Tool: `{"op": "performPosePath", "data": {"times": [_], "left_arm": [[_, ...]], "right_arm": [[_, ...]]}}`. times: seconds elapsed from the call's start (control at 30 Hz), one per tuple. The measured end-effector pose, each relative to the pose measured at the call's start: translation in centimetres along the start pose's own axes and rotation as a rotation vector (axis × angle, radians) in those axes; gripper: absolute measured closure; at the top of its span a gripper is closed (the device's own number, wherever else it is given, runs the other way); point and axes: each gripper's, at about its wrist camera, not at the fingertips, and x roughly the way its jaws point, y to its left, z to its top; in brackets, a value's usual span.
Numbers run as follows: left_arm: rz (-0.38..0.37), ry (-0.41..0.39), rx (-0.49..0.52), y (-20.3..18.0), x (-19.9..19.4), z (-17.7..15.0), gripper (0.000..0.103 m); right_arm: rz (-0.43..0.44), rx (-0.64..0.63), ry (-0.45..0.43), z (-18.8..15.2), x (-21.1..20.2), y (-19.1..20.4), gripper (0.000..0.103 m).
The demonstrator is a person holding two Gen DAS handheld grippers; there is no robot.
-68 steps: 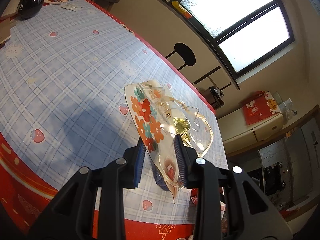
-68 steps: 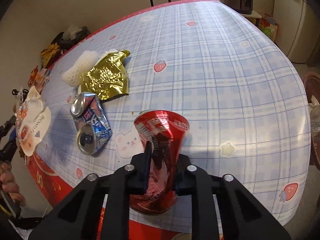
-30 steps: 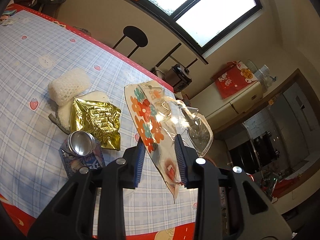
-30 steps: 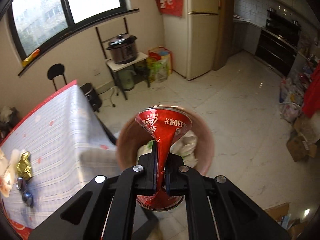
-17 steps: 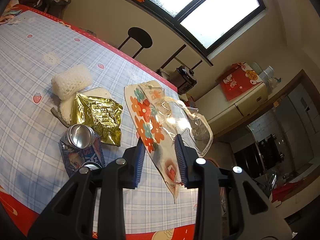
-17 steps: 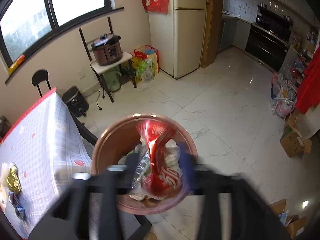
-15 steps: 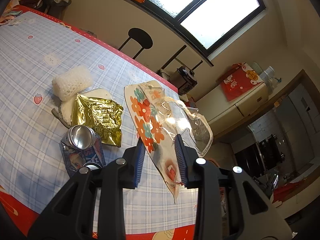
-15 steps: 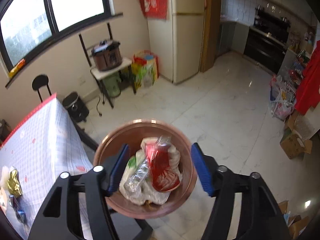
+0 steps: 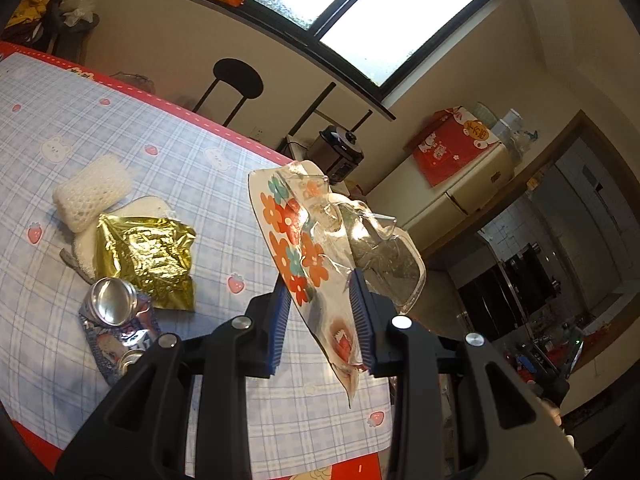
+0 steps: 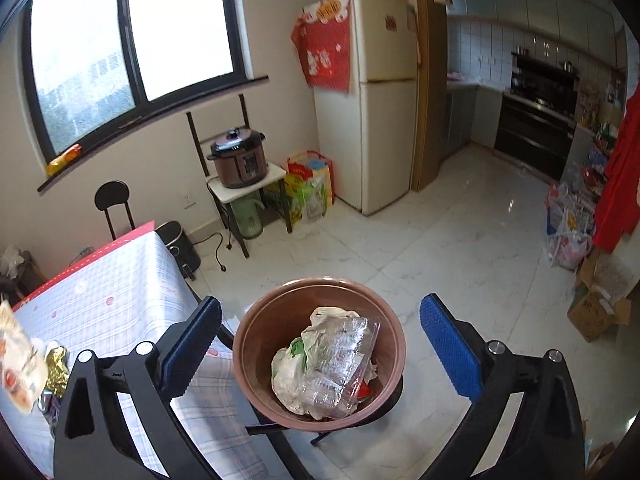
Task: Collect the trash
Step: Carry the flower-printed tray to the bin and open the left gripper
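1. Left wrist view, from the left: on the desk (image 9: 192, 184) with its blue checked cloth you have a white foam net (image 9: 92, 192), then a gold foil wrapper (image 9: 146, 254) lying partly on a white pad, and in front of it a crushed blue can (image 9: 116, 320) lying on its side.
2. Further right, your left hand-held gripper (image 9: 322, 316) is closed tight on a clear plastic package (image 9: 320, 248) with a flower-printed card backing; it is lifted off the desk and tilted.
3. Right wrist view, from the left: the desk edge shows, with the gold wrapper and the flowered package blurred at the frame's left border.
4. In the middle, your right hand-held gripper (image 10: 320, 334) has just been opening; its jaws stand wide apart with nothing between them.
5. Below them sits the brown trash bin (image 10: 260, 328) on the floor beside the desk, holding a crumpled clear bottle (image 10: 340, 364), white bags and a bit of red can (image 10: 363, 390).
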Motion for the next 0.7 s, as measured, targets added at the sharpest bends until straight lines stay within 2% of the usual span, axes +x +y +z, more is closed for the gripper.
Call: {"op": "performPosePath", "data": {"times": [0.17,0.33,0.57,0.7], "left_arm": [[-0.071,0.021,0.071,-3.8,2.5,-0.1,0.07],[-0.137,0.073,0.124,-7.9,6.1,-1.8,0.07],[-0.217,0.152,0.195,-13.8,11.7,-4.7,0.07],[-0.236,0.185,0.259,-17.4,15.3,-6.0,0.07]], "right_arm": [[0.007,-0.006,-0.041,-0.4,-3.3,-0.7,0.005],[0.029,0.033,-0.035,-0.8,-5.4,-2.9,0.005],[-0.022,0.051,-0.038,-2.2,-8.1,-6.7,0.005],[-0.061,0.081,-0.037,-3.2,-9.3,-9.3,0.005]]}}
